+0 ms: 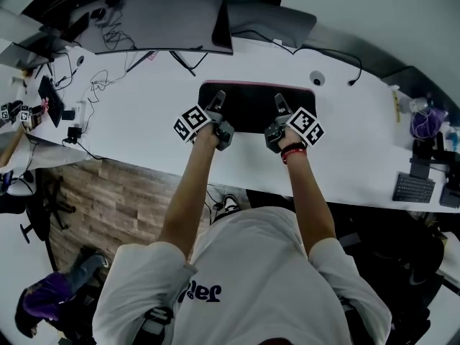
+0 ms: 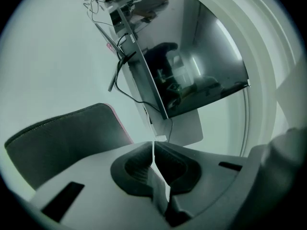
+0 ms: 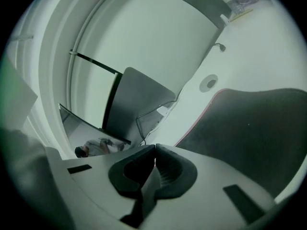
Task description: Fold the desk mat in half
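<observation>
The desk mat (image 1: 251, 110) is lying flat in the middle of the white tabletop (image 1: 144, 113), about midway between the far and near edges, dark with a thin pink rim showing along its far side. Both grippers are hovering over it from the near edge. The left gripper (image 1: 218, 98) is reaching in over the mat's left end and the right gripper (image 1: 280, 100) over its right end, with the mat's middle stretch lying bare between them. In the left gripper view the mat (image 2: 67, 138) is showing off to the left of the left gripper (image 2: 153, 152). Its dark fingers (image 2: 134, 169) are pressing together, leaving only a hairline slit, and nothing is sitting between them. In the right gripper view the mat (image 3: 249, 133) is spreading to the right of the right gripper (image 3: 154, 159). The fingers (image 3: 172, 174) there are likewise meeting tip to tip and holding nothing. Whether either pair of tips is touching the mat's surface cannot be told. A monitor (image 1: 158, 13) is standing along the far edge, its dark screen (image 2: 196, 66) filling much of the left gripper view.
</observation>
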{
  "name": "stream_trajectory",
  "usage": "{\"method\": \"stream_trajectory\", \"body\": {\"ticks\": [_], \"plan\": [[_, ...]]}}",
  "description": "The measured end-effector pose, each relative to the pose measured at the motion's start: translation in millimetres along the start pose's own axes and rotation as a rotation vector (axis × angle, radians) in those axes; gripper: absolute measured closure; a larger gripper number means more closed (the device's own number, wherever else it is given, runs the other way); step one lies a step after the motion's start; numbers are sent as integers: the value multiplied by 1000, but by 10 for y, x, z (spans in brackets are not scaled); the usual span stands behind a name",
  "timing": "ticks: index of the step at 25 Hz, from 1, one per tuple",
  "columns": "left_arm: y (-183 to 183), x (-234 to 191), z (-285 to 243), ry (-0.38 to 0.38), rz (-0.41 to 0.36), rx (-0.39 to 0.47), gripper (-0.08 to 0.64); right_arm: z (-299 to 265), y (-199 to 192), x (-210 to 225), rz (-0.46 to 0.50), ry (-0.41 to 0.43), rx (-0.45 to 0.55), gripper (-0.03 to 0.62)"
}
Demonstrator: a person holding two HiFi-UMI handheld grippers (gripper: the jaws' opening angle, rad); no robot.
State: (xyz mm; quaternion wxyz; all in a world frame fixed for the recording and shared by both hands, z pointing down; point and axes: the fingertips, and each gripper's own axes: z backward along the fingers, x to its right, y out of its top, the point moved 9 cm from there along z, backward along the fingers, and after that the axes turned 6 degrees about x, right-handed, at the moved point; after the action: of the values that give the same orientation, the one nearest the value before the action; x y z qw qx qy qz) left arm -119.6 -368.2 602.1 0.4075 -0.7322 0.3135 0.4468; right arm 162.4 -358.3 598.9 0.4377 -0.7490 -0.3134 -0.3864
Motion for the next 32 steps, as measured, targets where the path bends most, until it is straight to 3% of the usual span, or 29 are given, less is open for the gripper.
{"method": "stream_trajectory", "body": {"ticks": [9,12,16,21,28,32], "plan": [[-134,255,534,-43,-120,-49,534,552,-211,-266,165,19,13,577],[-158,319,759,-62,-131,-44,535,755,-288,-363,222,25,26,577],[-166,384,1032,-75,-223,-53,535,1026,-393,-494,299,32,50,578],[-206,472,1410,-103,-271,-51,537,1408,-521,-617,385,13,89,578],[-283,570,1862,-99,-511,-45,538,1873,-691,-763,483,38,113,578],[-351,666,2092,-116,-659,-36,538,2103,-796,-842,594,48,121,578]]}}
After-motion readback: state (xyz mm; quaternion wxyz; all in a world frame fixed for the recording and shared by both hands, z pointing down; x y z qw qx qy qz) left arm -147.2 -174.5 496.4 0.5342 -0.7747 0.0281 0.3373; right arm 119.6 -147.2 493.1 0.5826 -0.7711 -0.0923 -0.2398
